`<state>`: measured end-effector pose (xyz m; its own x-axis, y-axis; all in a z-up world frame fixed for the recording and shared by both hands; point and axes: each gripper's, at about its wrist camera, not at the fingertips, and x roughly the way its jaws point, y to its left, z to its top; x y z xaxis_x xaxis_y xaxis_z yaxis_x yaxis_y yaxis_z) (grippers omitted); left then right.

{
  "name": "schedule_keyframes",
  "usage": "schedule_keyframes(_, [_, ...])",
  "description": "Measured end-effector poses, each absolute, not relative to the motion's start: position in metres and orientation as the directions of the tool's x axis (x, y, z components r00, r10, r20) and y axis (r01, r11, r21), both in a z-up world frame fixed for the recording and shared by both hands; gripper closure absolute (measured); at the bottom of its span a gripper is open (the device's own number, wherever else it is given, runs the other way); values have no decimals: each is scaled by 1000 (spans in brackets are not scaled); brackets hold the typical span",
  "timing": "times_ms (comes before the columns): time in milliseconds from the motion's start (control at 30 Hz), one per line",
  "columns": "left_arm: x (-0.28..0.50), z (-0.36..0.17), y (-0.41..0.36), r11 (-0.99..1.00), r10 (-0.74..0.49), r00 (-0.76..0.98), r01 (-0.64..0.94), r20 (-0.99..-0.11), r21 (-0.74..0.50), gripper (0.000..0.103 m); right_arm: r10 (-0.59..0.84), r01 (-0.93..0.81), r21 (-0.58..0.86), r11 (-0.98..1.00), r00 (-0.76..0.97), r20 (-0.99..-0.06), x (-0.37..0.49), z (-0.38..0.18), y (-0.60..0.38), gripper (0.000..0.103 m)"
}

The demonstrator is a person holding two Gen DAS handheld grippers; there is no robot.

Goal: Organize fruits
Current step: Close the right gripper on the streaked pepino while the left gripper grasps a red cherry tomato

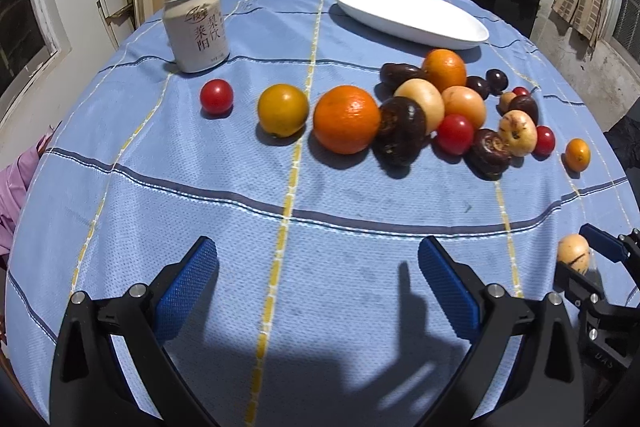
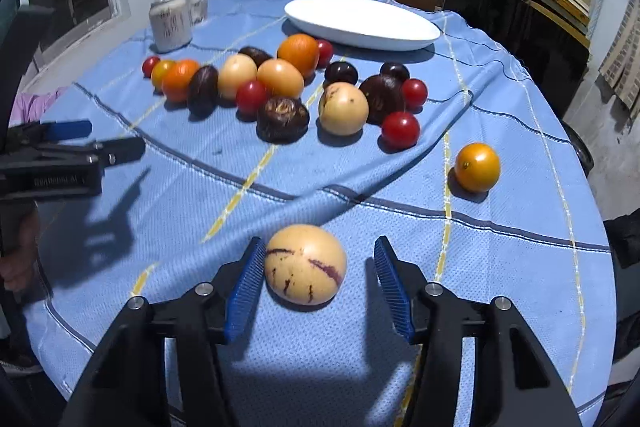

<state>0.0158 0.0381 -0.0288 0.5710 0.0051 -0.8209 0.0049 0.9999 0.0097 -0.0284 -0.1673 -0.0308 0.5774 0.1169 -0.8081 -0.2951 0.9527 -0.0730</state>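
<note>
Partly open right fingers [image 2: 246,281] astride pale streaked fruit [image 2: 305,264], left pad touching.

Left gripper [image 1: 318,269] gapes over bare blue cloth [image 1: 200,187]; fruits [image 1: 400,107] mid-frame, white plate [image 1: 408,15] top, can [image 1: 196,29] upper left.

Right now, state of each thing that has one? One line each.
left gripper: open, nothing between the jaws.
right gripper: open around the striped yellow fruit, left pad touching, right pad clear.
striped yellow fruit: resting on the tablecloth, not lifted.
white plate: empty.
can: upright, top opened.
fruit pile: loose on the cloth, unsorted.
</note>
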Motion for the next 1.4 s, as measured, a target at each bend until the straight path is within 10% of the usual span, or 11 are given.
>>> schedule_keyframes(233, [28, -25, 57, 1000, 4, 581, -15, -814, -5, 4, 146, -333, -63, 941, 565, -812, -25, -36, -159, 62])
schedule_keyframes(933, [69, -11, 101, 999, -35, 600, 39, -799, -15, 6, 269, -344, 80, 936, 545, -794, -3, -25, -188, 62])
schedule_keyframes(1233, [111, -22, 132, 998, -41, 558, 65, -829, -5, 25, 276, -353, 93, 931, 514, -812, 10, -29, -183, 62])
schedule_keyframes(1400, [131, -32, 134, 995, -86, 524, 84, -847, -49, 57, 269, -346, 93, 934, 505, -820, 15, -31, -184, 62])
